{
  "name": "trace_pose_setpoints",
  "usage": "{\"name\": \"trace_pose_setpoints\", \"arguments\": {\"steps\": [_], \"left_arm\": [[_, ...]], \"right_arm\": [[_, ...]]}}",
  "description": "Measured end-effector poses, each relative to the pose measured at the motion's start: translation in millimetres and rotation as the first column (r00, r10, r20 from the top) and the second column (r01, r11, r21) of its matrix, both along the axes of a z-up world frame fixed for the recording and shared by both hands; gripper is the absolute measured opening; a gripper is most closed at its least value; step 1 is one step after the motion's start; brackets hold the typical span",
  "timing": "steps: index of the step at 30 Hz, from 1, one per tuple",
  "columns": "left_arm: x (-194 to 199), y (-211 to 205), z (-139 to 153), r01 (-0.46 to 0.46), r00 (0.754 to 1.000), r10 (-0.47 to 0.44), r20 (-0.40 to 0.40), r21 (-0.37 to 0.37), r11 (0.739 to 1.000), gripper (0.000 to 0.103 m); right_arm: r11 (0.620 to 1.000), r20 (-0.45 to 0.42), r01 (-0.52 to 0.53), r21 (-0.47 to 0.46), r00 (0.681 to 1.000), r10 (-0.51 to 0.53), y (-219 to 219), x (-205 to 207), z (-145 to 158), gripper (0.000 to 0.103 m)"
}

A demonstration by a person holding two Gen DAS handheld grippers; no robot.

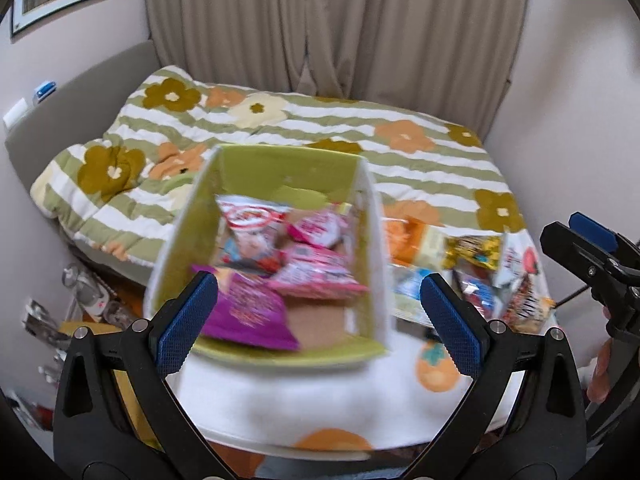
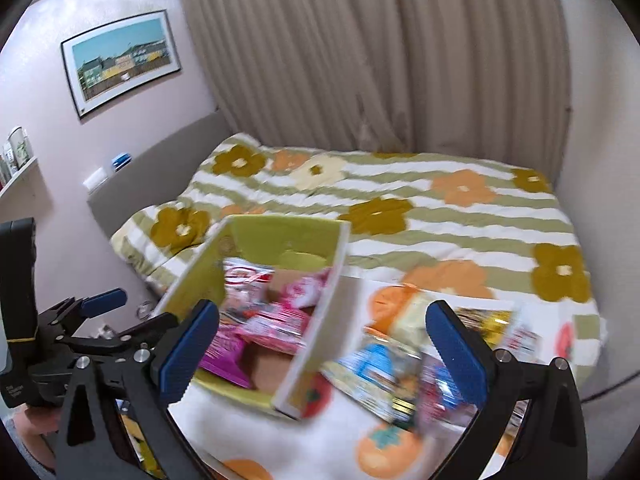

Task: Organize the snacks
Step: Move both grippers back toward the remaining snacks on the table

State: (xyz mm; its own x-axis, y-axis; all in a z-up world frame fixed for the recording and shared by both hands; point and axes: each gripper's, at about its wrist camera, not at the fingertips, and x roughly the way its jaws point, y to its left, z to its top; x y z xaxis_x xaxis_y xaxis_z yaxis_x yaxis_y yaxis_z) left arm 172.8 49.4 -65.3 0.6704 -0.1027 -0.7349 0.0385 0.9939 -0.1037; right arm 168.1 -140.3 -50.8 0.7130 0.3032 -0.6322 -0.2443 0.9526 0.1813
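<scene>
A green open box stands on the bed cover and holds several snack packs: pink ones, a purple one and a red-and-white one. It also shows in the right wrist view. Loose snack packs lie on the cover to the right of the box, also in the right wrist view. My left gripper is open and empty, above the box's near end. My right gripper is open and empty, above the box's right wall and the loose packs.
The bed with a flower-patterned striped cover fills the middle. Curtains hang behind it. A grey headboard and wall are at left. Clutter lies on the floor at left of the bed. Both views are blurred.
</scene>
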Motion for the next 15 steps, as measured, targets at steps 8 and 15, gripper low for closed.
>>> {"name": "trace_pose_setpoints", "arguments": {"steps": [8, 15], "left_arm": [[-51, -91, -19, 0.087, 0.995, -0.089, -0.046, -0.049, 0.995, 0.101], [-68, -164, -60, 0.142, 0.982, -0.152, -0.115, -0.093, 0.986, 0.101]], "right_arm": [[0.995, 0.020, 0.061, -0.083, 0.998, -0.059, -83, -54, 3, 0.103], [0.990, 0.025, 0.092, -0.108, 0.996, -0.090, -148, -78, -14, 0.103]]}}
